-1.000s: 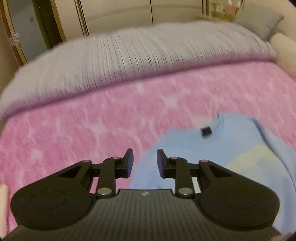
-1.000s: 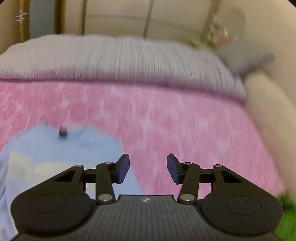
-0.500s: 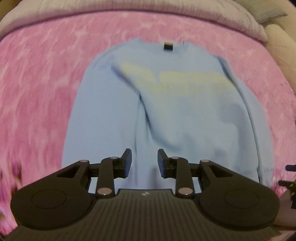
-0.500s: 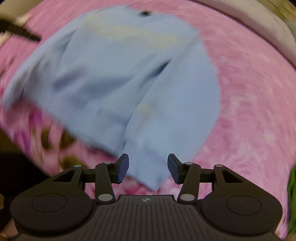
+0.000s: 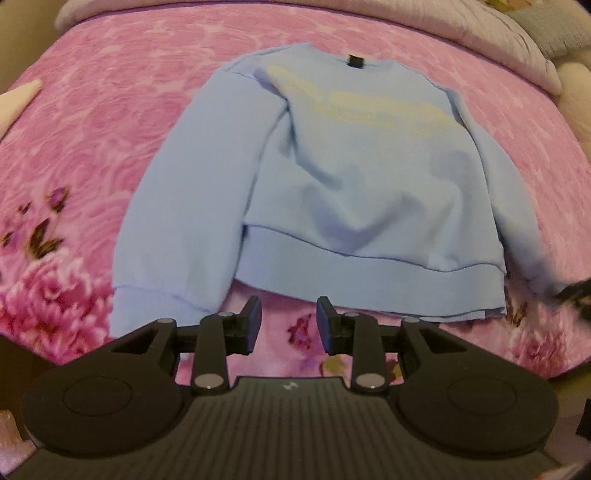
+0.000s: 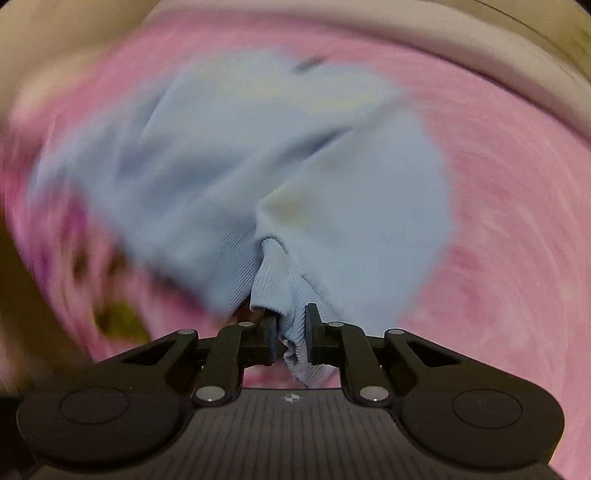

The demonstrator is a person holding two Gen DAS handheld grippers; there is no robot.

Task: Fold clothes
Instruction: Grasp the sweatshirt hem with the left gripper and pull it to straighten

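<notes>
Pink floral bedding [image 5: 110, 122] fills both views, with a grey ribbed quilt [image 5: 480, 26] bunched along the upper edge of the left wrist frame.

At the bottom centre of that frame, the left gripper [image 5: 289, 325] hangs over bare pink cloth, its jaws spread a little with nothing between them. Just above its fingertips lies the ribbed hem of a light blue sweatshirt [image 5: 369, 184]. A second ago only the collar corner of this garment showed at the right of the frame; half a second ago its body ran down to the fingers; now the whole hem and the left-hand sleeve cuff sit clear above the tool. The sweatshirt lies flat, its collar with a small dark tag [image 5: 355, 61] towards the top of the frame and a pale yellow print across the chest. At the far right edge a dark blurred shape shows, too smeared to name.

In the right wrist view, heavily blurred, the right gripper [image 6: 291, 339] has just been closing and now pinches a ribbed edge of the sweatshirt [image 6: 258, 166], which bunches upward from the pads. Half a second ago those jaws stood wide with that edge between them, unpinched.
</notes>
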